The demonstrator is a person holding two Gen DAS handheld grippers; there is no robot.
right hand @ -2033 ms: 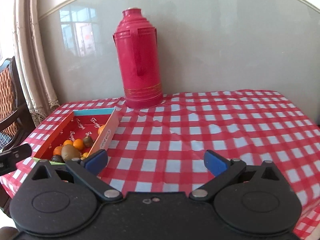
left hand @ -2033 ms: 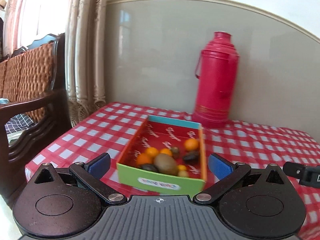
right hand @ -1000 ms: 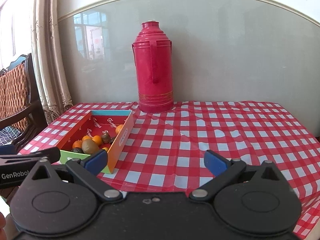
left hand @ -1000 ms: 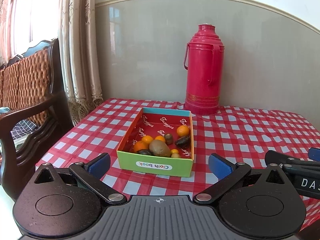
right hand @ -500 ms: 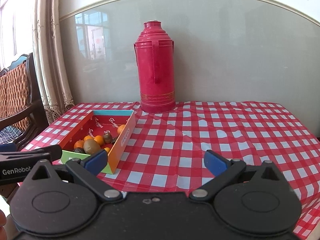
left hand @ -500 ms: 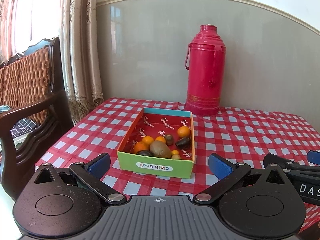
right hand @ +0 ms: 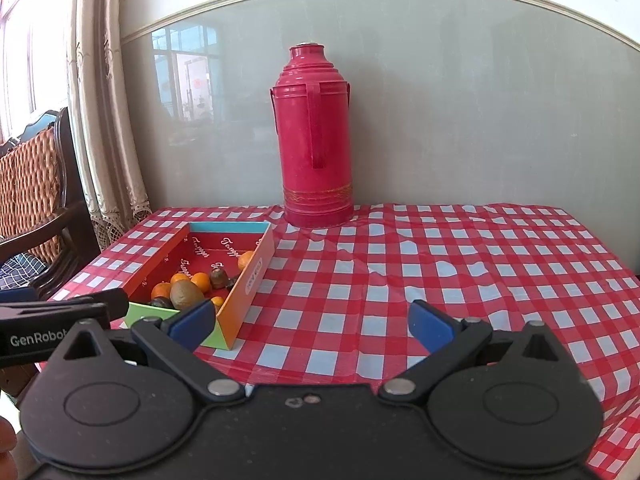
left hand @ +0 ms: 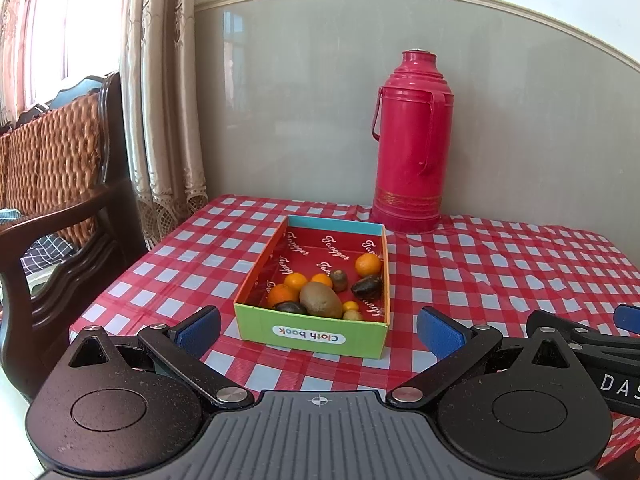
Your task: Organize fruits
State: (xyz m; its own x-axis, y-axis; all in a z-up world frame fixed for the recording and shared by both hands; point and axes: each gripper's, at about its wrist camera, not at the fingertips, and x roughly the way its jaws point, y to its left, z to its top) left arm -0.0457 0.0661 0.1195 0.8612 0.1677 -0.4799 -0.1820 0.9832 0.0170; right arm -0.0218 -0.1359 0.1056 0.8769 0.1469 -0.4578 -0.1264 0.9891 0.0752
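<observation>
1. The fruits sit bunched at the near end of an open cardboard box. They are probably light and firm but round, so likely to roll or slip. Each is best pinched across its widest part.
2. A brown kiwi is the largest. Around it lie small oranges, two dark fruits and tiny yellow ones.
3. The box has a red lining, a green near wall and an orange side, and lies on a red-and-white checked tablecloth, left of centre.
4. A red thermos flask stands behind, by the wall.
5. The left gripper and the right gripper both hover wide open, holding nothing, short of the box.
</observation>
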